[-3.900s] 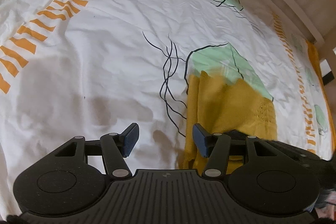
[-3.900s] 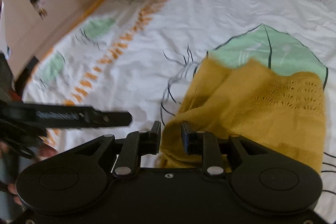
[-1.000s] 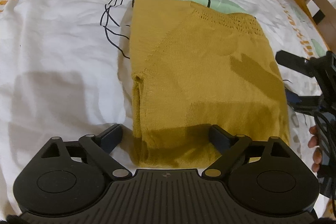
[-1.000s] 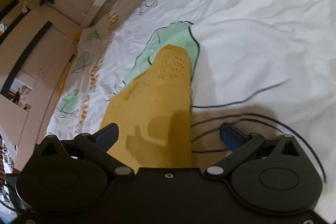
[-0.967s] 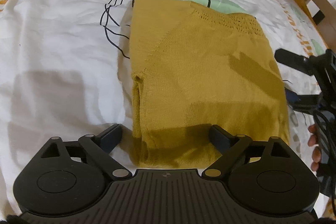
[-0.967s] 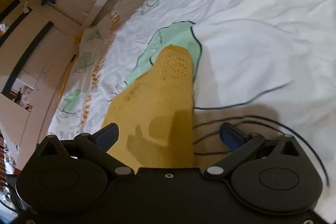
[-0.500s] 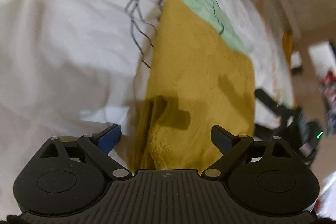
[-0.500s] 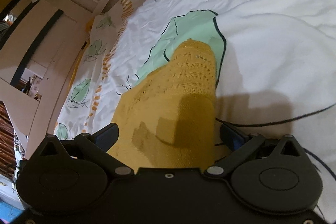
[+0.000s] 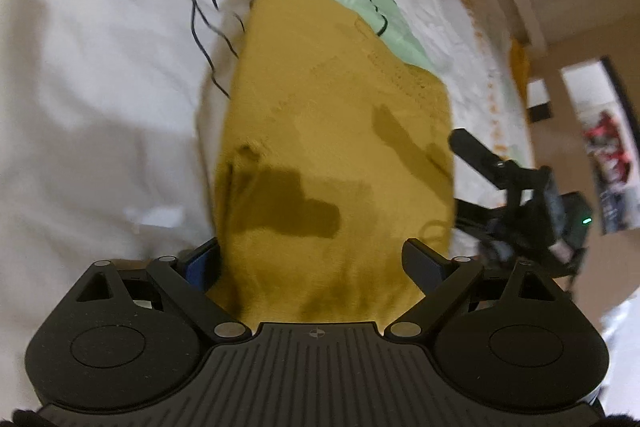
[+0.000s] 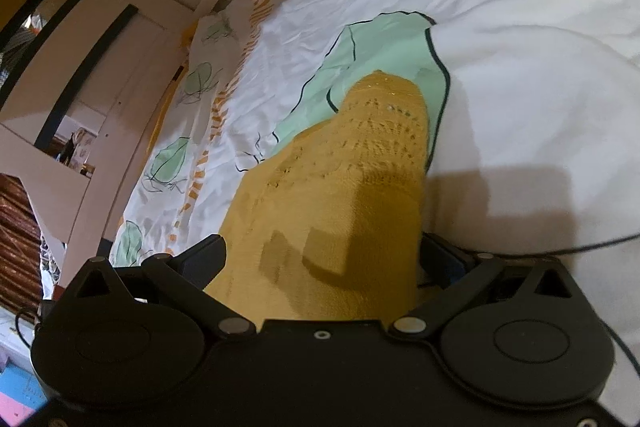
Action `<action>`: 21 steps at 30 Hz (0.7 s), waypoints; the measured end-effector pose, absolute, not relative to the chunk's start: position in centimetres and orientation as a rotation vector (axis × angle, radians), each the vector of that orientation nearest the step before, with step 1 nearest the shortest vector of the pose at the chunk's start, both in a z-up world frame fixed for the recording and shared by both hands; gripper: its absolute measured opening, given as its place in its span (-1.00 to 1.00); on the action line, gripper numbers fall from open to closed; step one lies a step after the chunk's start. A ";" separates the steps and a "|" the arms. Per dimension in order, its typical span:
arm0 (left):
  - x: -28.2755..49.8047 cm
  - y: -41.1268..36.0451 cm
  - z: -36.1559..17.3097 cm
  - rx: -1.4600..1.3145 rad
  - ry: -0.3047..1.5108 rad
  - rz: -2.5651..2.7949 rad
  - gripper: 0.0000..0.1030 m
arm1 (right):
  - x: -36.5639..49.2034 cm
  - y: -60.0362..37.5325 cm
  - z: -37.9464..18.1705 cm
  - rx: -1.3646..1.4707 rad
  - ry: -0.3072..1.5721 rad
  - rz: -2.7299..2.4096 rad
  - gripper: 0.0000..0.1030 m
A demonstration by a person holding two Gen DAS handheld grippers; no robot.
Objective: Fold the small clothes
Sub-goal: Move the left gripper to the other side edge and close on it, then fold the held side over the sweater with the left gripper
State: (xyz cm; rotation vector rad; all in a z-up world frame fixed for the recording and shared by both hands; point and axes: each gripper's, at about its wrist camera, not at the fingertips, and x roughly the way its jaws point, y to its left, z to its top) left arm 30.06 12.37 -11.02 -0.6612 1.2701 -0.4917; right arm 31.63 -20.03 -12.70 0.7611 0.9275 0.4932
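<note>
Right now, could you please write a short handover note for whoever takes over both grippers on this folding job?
Left gripper: open, jaws astride the near edge of the mustard knit top, gripping nothing.
Right gripper: open, jaws astride the top's other side, also gripping nothing.
The top lies flat on the white patterned bedsheet, partly over a green leaf print.
Done: it already sits as a compact folded rectangle.
Left: possibly one more fold, or tidy the edges, then set aside.
</note>
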 end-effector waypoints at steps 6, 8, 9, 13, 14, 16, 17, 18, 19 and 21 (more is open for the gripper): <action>30.4 12.0 -11.4 -0.698 1.265 -0.509 0.81 | 32.6 -19.9 -13.0 0.766 0.930 0.542 1.00; 30.4 12.0 -11.5 -0.716 1.261 -0.516 0.81 | 33.1 -20.0 -13.1 0.782 0.930 0.555 1.00; 30.5 12.1 -11.7 -0.732 1.256 -0.521 0.81 | 33.1 -20.1 -13.2 0.791 0.931 0.560 1.00; 30.6 12.1 -11.9 -0.778 1.248 -0.531 0.81 | 33.9 -20.2 -13.4 0.829 0.938 0.572 1.00; 30.6 12.2 -11.9 -0.783 1.247 -0.534 0.81 | 34.1 -20.2 -13.3 0.832 0.941 0.575 1.00; 30.5 12.1 -11.8 -0.789 1.246 -0.536 0.74 | 34.2 -20.2 -13.3 0.827 0.945 0.585 1.00; 30.6 12.1 -11.8 -0.790 1.247 -0.531 0.60 | 34.1 -20.2 -13.2 0.815 0.944 0.594 1.00; 30.5 12.1 -11.8 -0.792 1.250 -0.528 0.50 | 34.0 -20.2 -13.1 0.805 0.943 0.600 0.97; 30.5 12.1 -11.8 -0.795 1.255 -0.527 0.23 | 33.9 -20.2 -13.0 0.786 0.944 0.594 0.81; 30.5 12.0 -12.1 -0.820 1.273 -0.524 -0.34 | 33.6 -20.2 -12.8 0.736 0.960 0.560 0.29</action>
